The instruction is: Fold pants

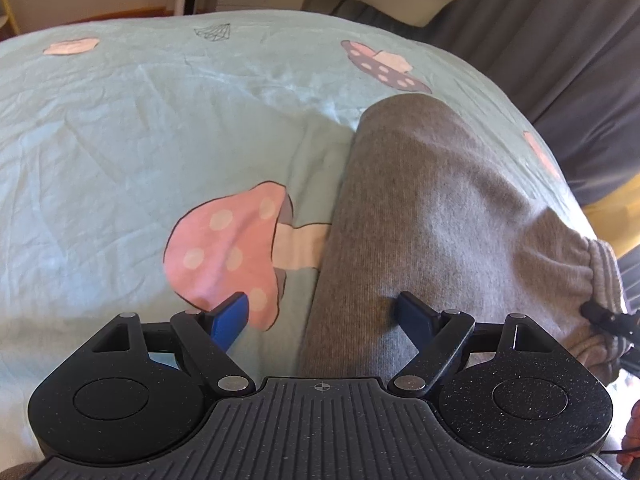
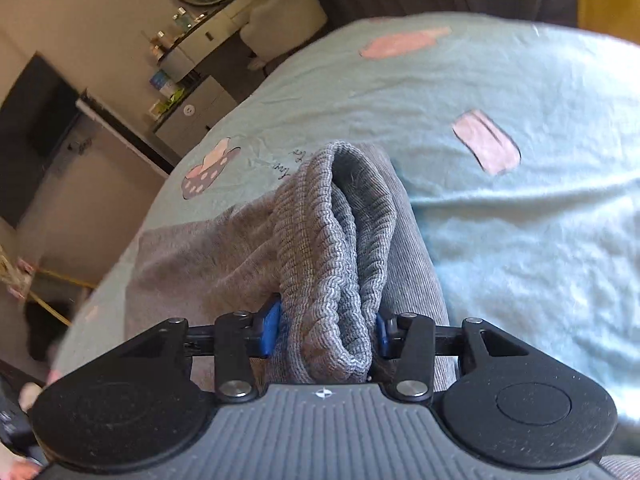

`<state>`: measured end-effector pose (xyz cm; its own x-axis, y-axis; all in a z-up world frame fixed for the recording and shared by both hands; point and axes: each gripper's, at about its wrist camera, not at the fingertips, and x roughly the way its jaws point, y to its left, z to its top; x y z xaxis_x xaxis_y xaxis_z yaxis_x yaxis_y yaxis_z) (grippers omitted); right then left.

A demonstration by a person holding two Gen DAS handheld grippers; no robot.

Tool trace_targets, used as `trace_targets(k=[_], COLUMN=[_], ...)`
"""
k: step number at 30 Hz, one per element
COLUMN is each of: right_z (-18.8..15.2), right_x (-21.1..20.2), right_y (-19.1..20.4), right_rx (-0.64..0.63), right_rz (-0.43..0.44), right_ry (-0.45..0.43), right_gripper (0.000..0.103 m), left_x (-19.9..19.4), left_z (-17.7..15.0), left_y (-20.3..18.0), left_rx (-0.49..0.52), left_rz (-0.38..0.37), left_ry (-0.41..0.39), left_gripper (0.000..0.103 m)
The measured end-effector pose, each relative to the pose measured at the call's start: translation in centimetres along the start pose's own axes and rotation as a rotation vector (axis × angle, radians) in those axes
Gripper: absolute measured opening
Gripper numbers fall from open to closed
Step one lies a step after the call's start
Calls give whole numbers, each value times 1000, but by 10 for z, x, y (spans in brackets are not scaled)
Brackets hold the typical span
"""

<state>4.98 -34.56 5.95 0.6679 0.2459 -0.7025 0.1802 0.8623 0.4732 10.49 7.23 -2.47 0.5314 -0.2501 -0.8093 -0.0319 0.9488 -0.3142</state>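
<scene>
Over on the left, the left claw (image 1: 322, 314) hangs low over the bed, its blue-padded fingers (image 1: 230, 316) spread wide with nothing between them; one pad sits above the pink mushroom print (image 1: 224, 246), the other hovers over grey cloth. The bedsheet (image 1: 120, 120) is pale mint cotton, creased, dotted with mushroom motifs. Moving right, the grey pants (image 1: 432, 216) lie along the bed in a long, soft, finely ribbed knit slab, lengthwise away from the camera, with a gathered ribbed cuff (image 1: 604, 276) bunched at the far right edge of the left wrist view.

Now the right wrist view: the right claw (image 2: 326, 326) is tilted, pinched in close, its blue pads (image 2: 272, 322) pressing either side of a thick ribbed band (image 2: 336, 248) of the pants (image 2: 200, 256), which stands up folded double between them. The rest of the cloth drapes away to the left onto the sheet (image 2: 520, 240). A white cabinet (image 2: 192, 116) stands beyond the bed.
</scene>
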Motion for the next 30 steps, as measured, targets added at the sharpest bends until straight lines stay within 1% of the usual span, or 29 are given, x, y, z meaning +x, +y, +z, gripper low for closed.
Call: trace_targets(k=[5, 11, 13, 14, 15, 16, 17, 19, 21, 22, 24, 26, 27, 28, 30], right_z=[1, -3, -4, -5, -5, -5, -5, -4, -4, -4, -6, -7, -8, -9, -8], right_x=[-9, -15, -13, -9, -6, -4, -7, -17, -27, -31, -36, -37, -35, -32, -22], right_y=[-1, 2, 6, 8, 10, 11, 12, 15, 19, 22, 29, 41, 50, 58, 72], right_rx=[-6, -47, -91, -118, -143, -162, -171, -181, -206, -224, -260, -317, -359, -398, -451], right_rz=[27, 18, -16, -54, -111, -158, -181, -198, -228, -236, -228, -227, -234, -238, -214], right_ry=[-29, -64, -66, -56, -42, -42, -61, -100, -156, -183, -226, -262, -277, -287, -275], right_gripper=[43, 42, 43, 44, 49, 56, 59, 71, 72, 72, 72, 66, 52, 43, 41], left_x=[0, 1, 2, 2, 3, 2, 2, -2, -8, -11, -13, -8, -6, -2, 7], left_z=[-1, 0, 0, 1, 1, 1, 1, 1, 4, 6, 15, 28, 34, 40, 53], left_y=[-3, -1, -1, -1, -1, -1, 0, 2, 2, 0, -8, -19, -26, -32, -46], left_rx=[16, 12, 13, 13, 12, 10, 4, -6, -5, 4, 32, 50, 57, 65, 84], left_rz=[11, 9, 9, 10, 10, 8, 7, 9, 0, -13, -33, -30, -29, -31, -22], left_ry=[3, 9, 10, 10, 10, 10, 8, -8, -35, -62, -105, -105, -110, -118, -128], left_gripper=[86, 87, 87, 87, 87, 87, 87, 87, 87, 87, 87, 87, 87, 87, 87])
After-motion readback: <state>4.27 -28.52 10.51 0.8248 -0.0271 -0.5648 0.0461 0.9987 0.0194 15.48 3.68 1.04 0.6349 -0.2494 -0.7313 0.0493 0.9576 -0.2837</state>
